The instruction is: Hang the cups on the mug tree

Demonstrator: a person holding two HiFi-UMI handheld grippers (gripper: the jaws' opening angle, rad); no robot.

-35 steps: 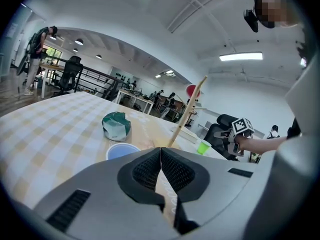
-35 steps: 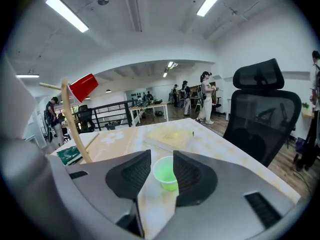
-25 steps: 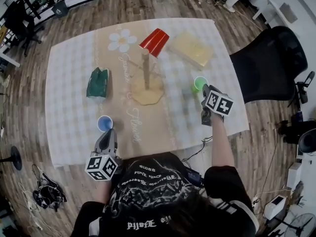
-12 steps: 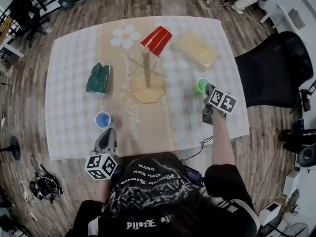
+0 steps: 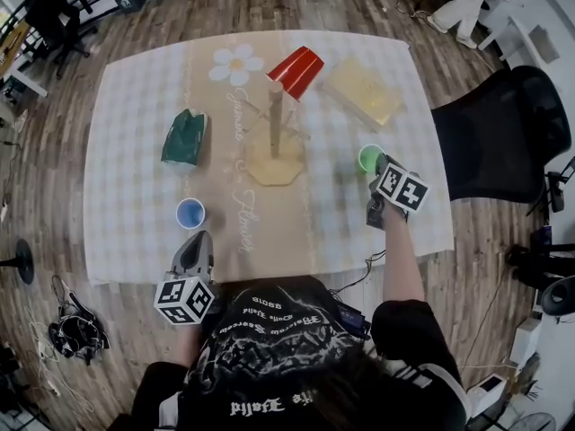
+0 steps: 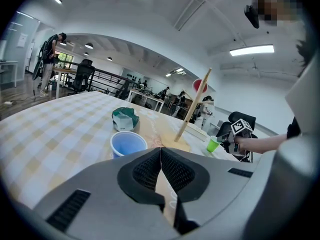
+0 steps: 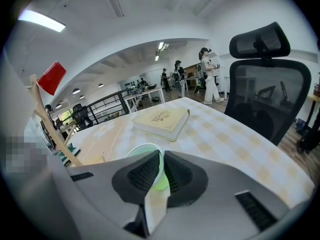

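The step in hand is the pick-up of the second cup. The right tool [image 7: 161, 170] has just been closing its jaws, and the wall of the green cup [image 5: 367, 157] stands between them: one pad inside the rim, the other outside, pinching it. That cup stands upright near the right edge of the surface [image 5: 135, 151], just in front of a book [image 5: 364, 90] and well apart from the mug tree [image 5: 275, 128] at the middle.

A red cup [image 5: 296, 70] already hangs upside down on the tree's far upper peg. A blue cup [image 5: 190, 213] stands upright near the front edge, just ahead of the left tool [image 6: 161, 164], which is clenched on nothing.

The next move likely calls for a firm hold on the thin rim, a lift clear of the surface, a carry toward the tree, and a tilt of the cup so that its mouth slips over a free peg. A slack pinch could let the cup swing or drop.
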